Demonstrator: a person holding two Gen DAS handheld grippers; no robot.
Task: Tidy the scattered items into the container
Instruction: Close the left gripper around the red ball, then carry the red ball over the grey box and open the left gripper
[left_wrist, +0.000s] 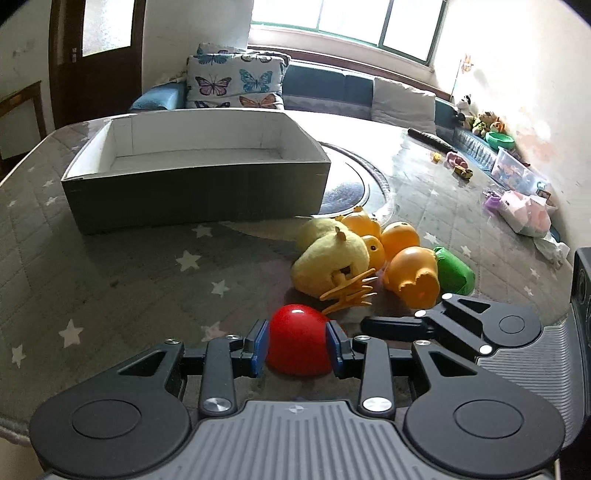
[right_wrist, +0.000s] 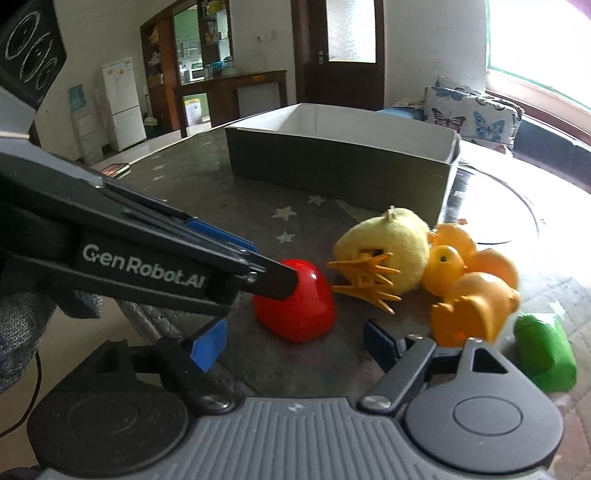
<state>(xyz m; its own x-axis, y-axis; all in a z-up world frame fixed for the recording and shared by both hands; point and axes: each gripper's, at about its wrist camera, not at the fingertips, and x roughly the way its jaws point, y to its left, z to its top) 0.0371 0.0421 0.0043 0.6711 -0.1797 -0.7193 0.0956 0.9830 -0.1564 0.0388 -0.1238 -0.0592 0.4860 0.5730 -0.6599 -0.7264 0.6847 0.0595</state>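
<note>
The left gripper (left_wrist: 297, 345) has its blue pads (left_wrist: 260, 341) pressed against both sides of the red dome-shaped toy (left_wrist: 299, 341), clamped on it where it sits on the star-patterned table (left_wrist: 129, 266), just in front of the yellow plush chick (left_wrist: 328, 264) and the orange rubber ducks (left_wrist: 410, 277). The right gripper (right_wrist: 295, 341) stands spread apart and holds nothing, just beside the red toy. The grey box (left_wrist: 192, 192) lies farther back on the table, well apart from the clamped toy, and a green toy (right_wrist: 546, 350) lies right of the ducks.

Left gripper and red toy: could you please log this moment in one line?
left gripper: shut on red toy | right gripper: open | box: empty
</note>
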